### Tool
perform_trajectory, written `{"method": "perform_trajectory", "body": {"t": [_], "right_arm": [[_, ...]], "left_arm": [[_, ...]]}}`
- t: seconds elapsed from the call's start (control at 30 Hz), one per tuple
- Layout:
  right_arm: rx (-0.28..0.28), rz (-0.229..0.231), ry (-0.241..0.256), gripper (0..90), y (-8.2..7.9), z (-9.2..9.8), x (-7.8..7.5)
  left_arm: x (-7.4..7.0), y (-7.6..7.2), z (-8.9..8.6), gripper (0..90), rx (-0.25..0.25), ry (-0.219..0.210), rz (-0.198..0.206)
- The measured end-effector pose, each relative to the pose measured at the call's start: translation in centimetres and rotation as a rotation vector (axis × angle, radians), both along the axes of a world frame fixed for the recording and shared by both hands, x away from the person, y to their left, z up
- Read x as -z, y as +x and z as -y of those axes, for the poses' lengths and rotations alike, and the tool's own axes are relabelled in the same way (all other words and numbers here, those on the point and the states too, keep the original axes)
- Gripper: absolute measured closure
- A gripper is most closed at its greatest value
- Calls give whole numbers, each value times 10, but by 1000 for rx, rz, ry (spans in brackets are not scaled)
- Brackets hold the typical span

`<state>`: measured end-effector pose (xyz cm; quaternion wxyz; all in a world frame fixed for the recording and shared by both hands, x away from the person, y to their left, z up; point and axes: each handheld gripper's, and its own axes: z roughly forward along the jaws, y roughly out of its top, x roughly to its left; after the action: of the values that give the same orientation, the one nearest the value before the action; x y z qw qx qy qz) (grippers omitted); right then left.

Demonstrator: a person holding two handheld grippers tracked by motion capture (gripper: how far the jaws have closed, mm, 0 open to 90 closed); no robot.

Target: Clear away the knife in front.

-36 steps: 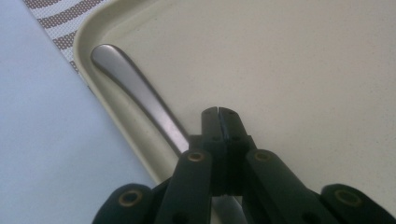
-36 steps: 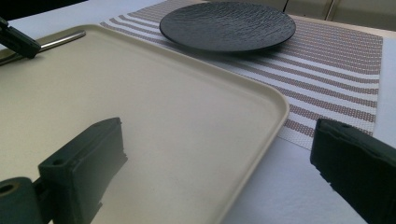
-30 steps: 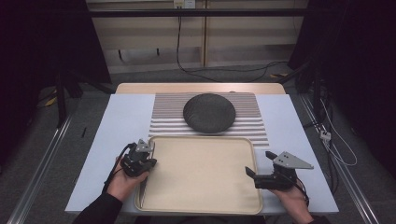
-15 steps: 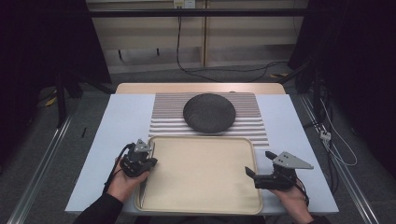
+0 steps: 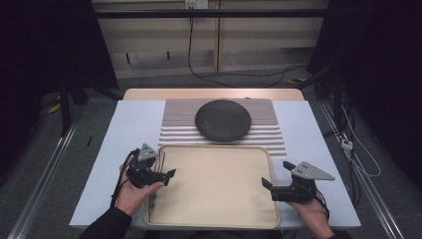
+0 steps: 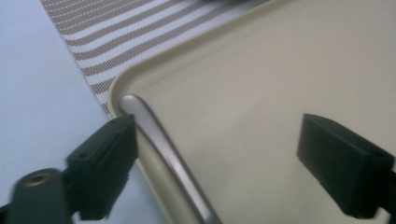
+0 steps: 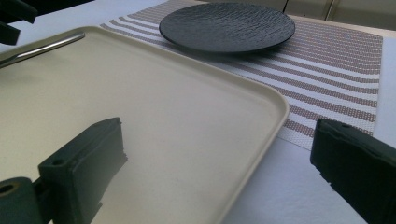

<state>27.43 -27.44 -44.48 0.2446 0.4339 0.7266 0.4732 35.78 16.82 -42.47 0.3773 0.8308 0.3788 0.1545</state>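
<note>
Jaws spread wide on both grippers frame a cream tray (image 5: 214, 191) at the lower centre of the high view. At lower left, the left gripper (image 5: 168, 175) hangs over the tray's left rim with nothing between its jaws; in its own view, a slim metal utensil handle (image 6: 161, 151) lies along that rim, running from the frame's middle left down toward the bottom centre, just inside the left-hand jaw and touching or nearly touching it. What kind of utensil it is cannot be told. Its long axis follows the tray edge, so the jaws stand across it, and a close would likely need the gripper shifted slightly so the handle sits between them. At upper centre, a dark plate (image 5: 222, 121) rests on a striped mat (image 5: 174, 124), well apart from both grippers. At lower right, the right gripper (image 5: 266, 185) holds nothing, its jaws straddling the tray's right rim, well apart from the handle. The left hand is plainly the nearer.
</note>
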Motion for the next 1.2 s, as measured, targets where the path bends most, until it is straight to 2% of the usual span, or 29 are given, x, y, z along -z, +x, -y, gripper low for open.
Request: {"method": "perform_trajectory", "body": {"t": [0.07,0.17,0.27,0.37,0.47,0.53,0.67,0.73,0.93,1.2], "right_arm": [[2,-1,0,30,0,0,0],[3,0,1,30,0,1,0],[6,0,2,30,-1,1,0],[11,-1,6,30,-1,1,0],[12,-1,2,29,-2,2,0],[19,-1,6,29,-3,2,0],[23,0,7,30,-4,3,0],[25,-1,6,30,-4,4,0],[32,-2,8,30,-5,5,0],[41,-4,7,29,-6,6,0]], "left_arm": [[-5,-3,-2,76,16,-36,1],[-10,-8,-6,73,10,-51,40],[-13,-12,-10,73,-16,-11,59],[-13,-14,-16,73,-32,-25,56],[-14,-18,-22,75,-64,-25,100],[-16,-19,-28,75,-65,-51,100],[-16,-25,-36,74,-74,-65,100],[-15,-28,-39,74,-83,-52,92],[-9,-35,-47,76,-97,-51,88],[1,-38,-58,73,-125,-85,97]]}}
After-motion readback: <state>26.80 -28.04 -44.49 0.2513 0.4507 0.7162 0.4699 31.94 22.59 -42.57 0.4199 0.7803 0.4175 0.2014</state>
